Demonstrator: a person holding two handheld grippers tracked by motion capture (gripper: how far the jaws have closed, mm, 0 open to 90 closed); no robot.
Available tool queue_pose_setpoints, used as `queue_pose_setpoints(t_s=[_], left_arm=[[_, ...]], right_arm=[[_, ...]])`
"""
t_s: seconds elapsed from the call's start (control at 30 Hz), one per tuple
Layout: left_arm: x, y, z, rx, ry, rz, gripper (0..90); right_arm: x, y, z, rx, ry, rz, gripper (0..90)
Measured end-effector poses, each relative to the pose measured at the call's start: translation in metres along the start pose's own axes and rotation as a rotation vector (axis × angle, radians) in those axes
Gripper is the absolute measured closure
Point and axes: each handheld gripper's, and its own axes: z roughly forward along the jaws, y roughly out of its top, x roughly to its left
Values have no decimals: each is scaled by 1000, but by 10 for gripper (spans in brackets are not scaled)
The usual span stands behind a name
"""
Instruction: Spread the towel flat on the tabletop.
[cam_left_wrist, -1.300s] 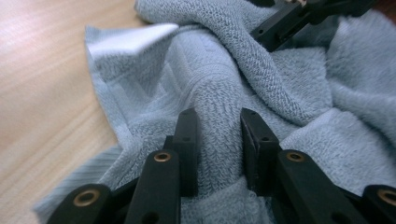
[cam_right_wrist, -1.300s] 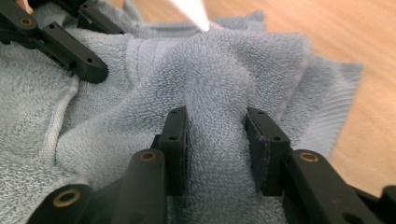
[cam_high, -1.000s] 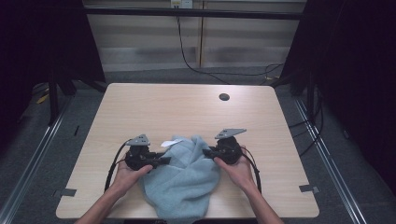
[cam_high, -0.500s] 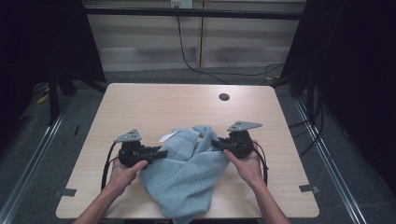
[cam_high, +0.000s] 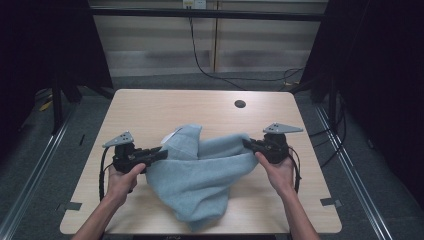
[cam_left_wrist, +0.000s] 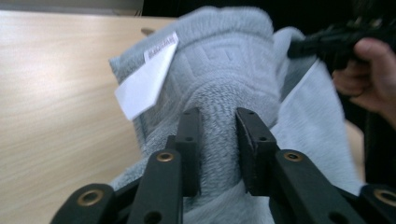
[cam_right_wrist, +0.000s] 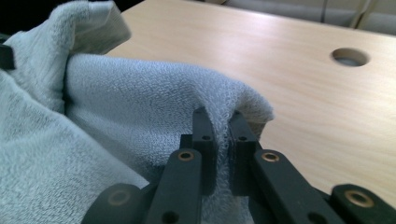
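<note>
A light blue towel (cam_high: 205, 170) hangs stretched between my two grippers above the front half of the wooden table (cam_high: 150, 107), its lower part sagging toward the front edge. My left gripper (cam_high: 159, 154) is shut on a thick bunch of the towel (cam_left_wrist: 219, 116) at its left side, near a white label (cam_left_wrist: 142, 79). My right gripper (cam_high: 248, 145) is shut on a thin edge of the towel (cam_right_wrist: 154, 107) at its right side. In the left gripper view the other hand (cam_left_wrist: 369, 74) and its gripper show at the upper right.
A round cable hole (cam_high: 240, 104) lies near the table's far edge, also seen as the hole (cam_right_wrist: 349, 56) in the right gripper view. Black cables (cam_high: 210, 70) run along the floor behind the table. Dark frame posts stand at both sides.
Both grippers have moved apart, left going left and right going right, pulling the bunched towel out wider between them. The towel has lifted and spread.
</note>
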Motion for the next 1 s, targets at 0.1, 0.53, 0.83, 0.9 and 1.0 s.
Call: queue_pose_setpoints(t_s=[0.1, 0.53, 0.83, 0.9, 1.0], left_arm=[[4, 2, -8, -16, 15, -2, 771], [16, 62, -25, -117, 135, 42, 783], [12, 124, -50, -245, 228, 105, 785], [9, 111, -50, -207, 236, 114, 782], [12, 69, -45, -113, 218, 88, 776]], right_arm=[[-9, 4, -9, -29, -31, 20, 851], [-32, 61, -22, -112, -73, 36, 852], [-25, 154, -37, -315, -51, -1, 851], [-21, 149, -38, -316, -40, -3, 849], [-19, 115, -28, -207, -62, -28, 848]])
